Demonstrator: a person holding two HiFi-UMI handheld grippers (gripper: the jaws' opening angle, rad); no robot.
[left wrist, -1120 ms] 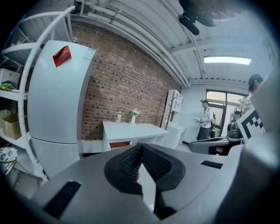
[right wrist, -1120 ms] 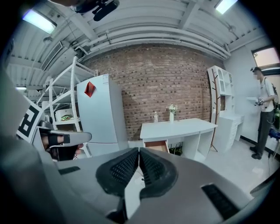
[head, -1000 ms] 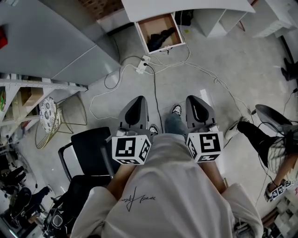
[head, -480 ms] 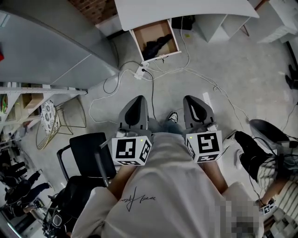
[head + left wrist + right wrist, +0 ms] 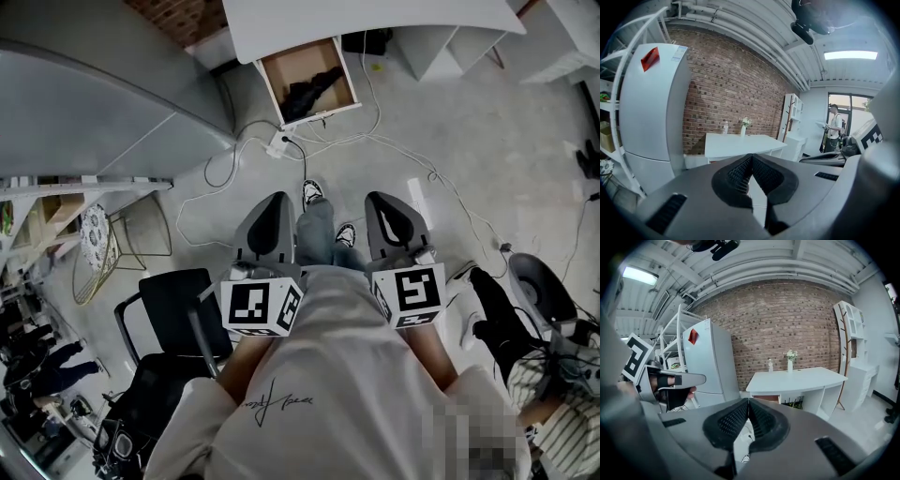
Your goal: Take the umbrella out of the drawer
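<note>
The wooden drawer [image 5: 272,79] stands pulled out from under the white desk [image 5: 366,14] at the top of the head view. A black folded umbrella [image 5: 311,86] lies inside it. My left gripper [image 5: 278,200] and right gripper [image 5: 382,198] are held side by side in front of the person's body, far short of the drawer and pointing toward it. Both are shut with nothing between the pads, as the left gripper view [image 5: 751,157] and the right gripper view [image 5: 748,400] show. The desk [image 5: 797,378] stands ahead against the brick wall.
A power strip [image 5: 279,142] and loose white cables [image 5: 412,155] cross the floor between me and the drawer. A grey fridge [image 5: 94,94] is at the left, with a wire stool [image 5: 112,234] and a black chair [image 5: 178,314] nearer. Another person [image 5: 525,347] sits at the right.
The person has stepped toward the desk, one foot now forward between the grippers. The drawer sits slightly higher and further left in the head view. Both grippers stay shut and level.
</note>
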